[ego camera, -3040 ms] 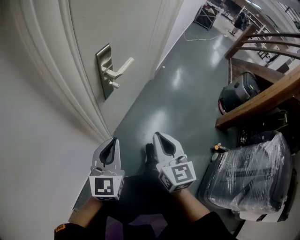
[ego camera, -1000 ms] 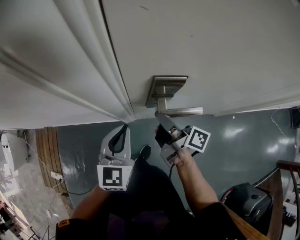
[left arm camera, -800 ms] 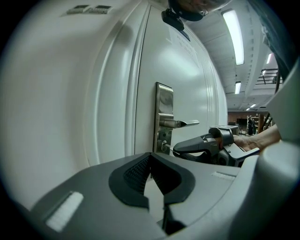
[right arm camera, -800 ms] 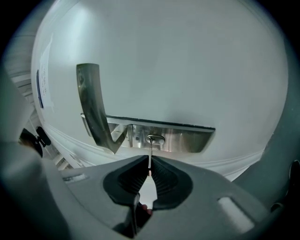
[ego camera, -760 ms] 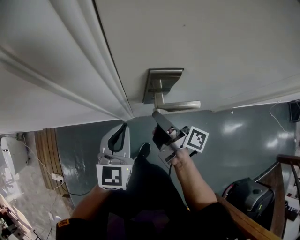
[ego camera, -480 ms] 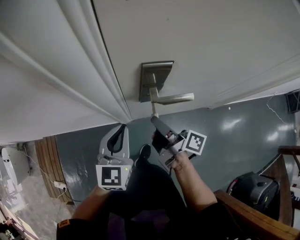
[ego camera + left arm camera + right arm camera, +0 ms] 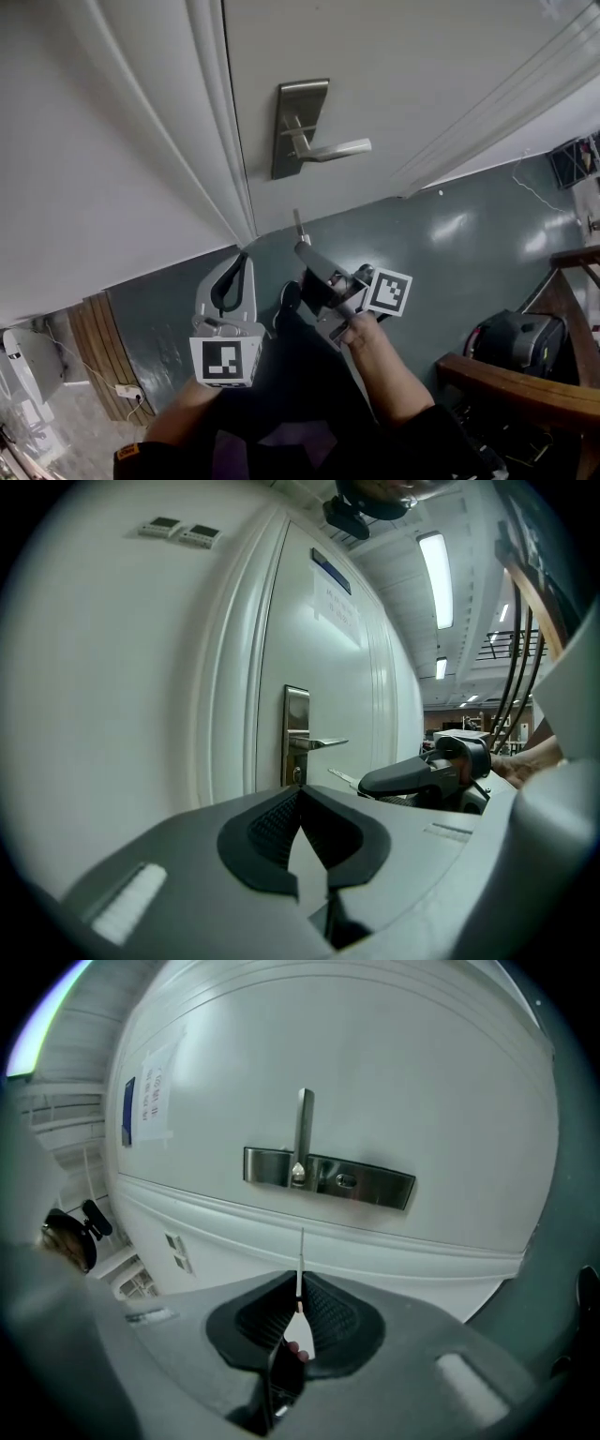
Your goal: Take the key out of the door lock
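The slim silver key (image 7: 298,225) sticks out of my right gripper (image 7: 301,245), clear of the door, below the steel lock plate (image 7: 298,127) and its lever handle (image 7: 336,149). In the right gripper view the key (image 7: 301,1258) stands edge-on between the pads, which are shut on it, with the lock plate (image 7: 328,1177) and its keyhole (image 7: 346,1182) a short way beyond. My left gripper (image 7: 241,257) hangs by the door frame to the left, its jaws shut with nothing between them, and from its own view the lock plate (image 7: 296,733) shows ahead.
The white door (image 7: 394,66) fills the top, and its moulded frame (image 7: 220,122) and wall lie to the left. The floor (image 7: 441,244) is dark green. A wooden railing (image 7: 525,389) and a black case (image 7: 511,342) stand at the right. A paper notice (image 7: 150,1096) hangs on the door.
My right gripper has drawn back from the lock plate with the key in it; the gap between key and plate has grown. The left gripper has stayed put.
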The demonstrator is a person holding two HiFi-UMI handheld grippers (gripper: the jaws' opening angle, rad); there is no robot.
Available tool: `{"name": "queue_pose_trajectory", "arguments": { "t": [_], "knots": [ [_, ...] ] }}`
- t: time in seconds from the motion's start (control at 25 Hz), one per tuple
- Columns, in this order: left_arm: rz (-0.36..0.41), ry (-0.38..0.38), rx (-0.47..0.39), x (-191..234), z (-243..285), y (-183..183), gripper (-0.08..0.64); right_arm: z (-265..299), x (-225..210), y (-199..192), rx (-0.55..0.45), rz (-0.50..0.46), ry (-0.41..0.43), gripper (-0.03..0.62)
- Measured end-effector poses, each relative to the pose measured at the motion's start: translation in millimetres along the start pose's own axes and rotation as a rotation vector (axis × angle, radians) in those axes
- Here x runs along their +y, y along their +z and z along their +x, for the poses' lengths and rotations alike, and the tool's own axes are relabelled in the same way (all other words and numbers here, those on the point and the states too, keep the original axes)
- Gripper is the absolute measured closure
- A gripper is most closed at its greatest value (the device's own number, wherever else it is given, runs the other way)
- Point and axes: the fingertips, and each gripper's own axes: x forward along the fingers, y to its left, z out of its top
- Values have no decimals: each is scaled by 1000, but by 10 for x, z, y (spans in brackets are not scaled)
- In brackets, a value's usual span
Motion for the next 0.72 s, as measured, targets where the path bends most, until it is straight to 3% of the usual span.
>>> {"name": "queue_pose_trajectory", "arguments": {
  "t": [0.4,0.72],
  "knots": [
    [-40,-58,17,-151,-821,-214,541,-332,294,-698,-31,-3,-24,577],
    [-55,-64,3,-373,-1108,-206,541,-650,474,-952,-25,-33,-15,577]
  ]
}}
